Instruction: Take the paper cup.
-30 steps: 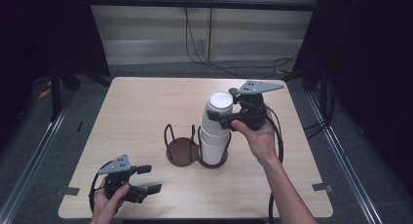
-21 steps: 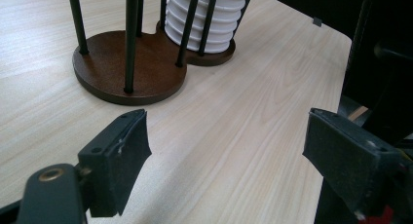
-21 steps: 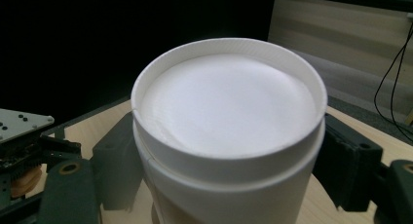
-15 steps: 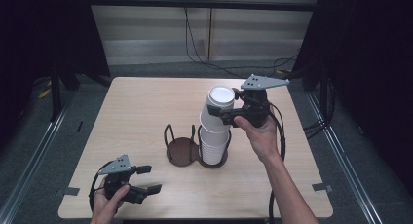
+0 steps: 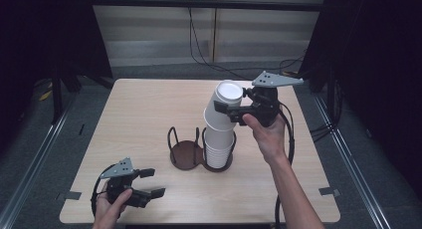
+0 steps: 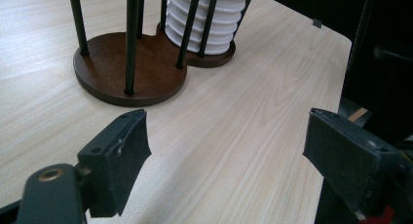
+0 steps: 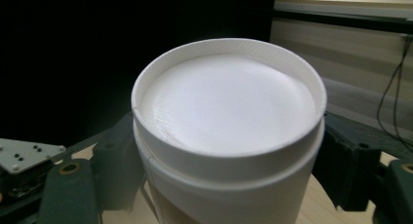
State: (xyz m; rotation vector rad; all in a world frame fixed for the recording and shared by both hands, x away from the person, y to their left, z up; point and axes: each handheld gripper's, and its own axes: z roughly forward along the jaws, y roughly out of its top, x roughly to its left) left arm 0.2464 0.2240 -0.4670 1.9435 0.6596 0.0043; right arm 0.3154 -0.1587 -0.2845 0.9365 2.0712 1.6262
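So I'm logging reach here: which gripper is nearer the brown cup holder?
Right. The right gripper sits just above the cup holder, clamping the top cup; the left gripper rests off near the table's front edge.

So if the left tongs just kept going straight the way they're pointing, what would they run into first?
Probably the brown cup holder: its empty half sits slightly left of dead ahead of the open left tongs, with bare table between. Dead centre may pass just beside the base; depth is hard to judge.

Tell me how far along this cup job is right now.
Done: most white cups sit stacked in the right ring of the dark holder. In hand: the right claw is shut on the top cup, held tilted above that stack, whether coming off or going on I cannot tell. Left: the holder's other ring is empty, and the left claw rests open near the table's front edge.
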